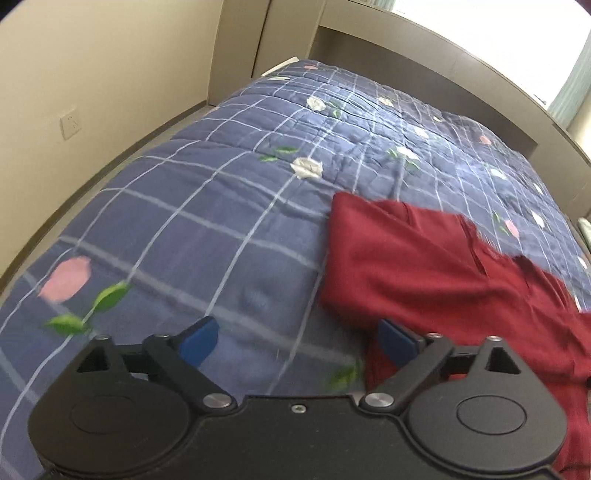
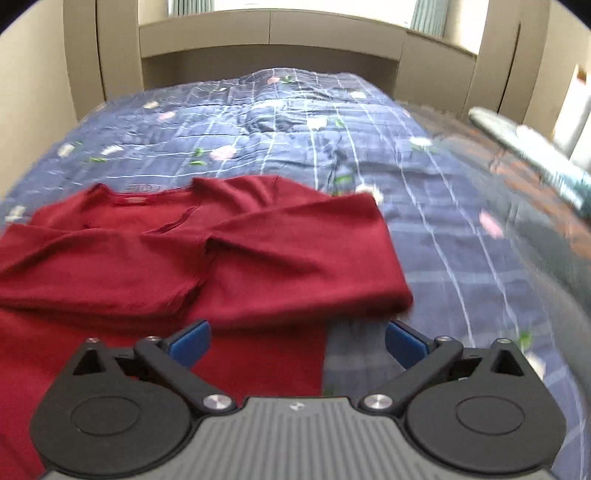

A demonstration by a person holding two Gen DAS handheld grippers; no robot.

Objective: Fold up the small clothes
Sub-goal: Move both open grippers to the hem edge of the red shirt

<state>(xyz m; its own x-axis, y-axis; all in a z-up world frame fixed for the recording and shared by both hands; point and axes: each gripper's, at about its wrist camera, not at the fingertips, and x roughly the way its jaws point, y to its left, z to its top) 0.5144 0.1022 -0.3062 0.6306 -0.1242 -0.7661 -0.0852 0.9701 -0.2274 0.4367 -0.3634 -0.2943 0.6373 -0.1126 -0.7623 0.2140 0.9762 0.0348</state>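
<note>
Left gripper (image 1: 297, 341) spread wide, nothing pinched, low over quilt just left of red shirt (image 1: 424, 266). Right gripper (image 2: 297, 341) likewise spread, empty, straddling shirt's right hem edge. Shirt flat on bed, both sleeves folded across chest, collar toward headboard. Probably next: pinch bottom hem at both corners, lift evenly, carry toward collar, keep sleeves tucked. Blue checked floral quilt (image 1: 192, 229) soft, wrinkly; beige wall (image 1: 92, 74), headboard (image 2: 269, 33), bright window behind.
</note>
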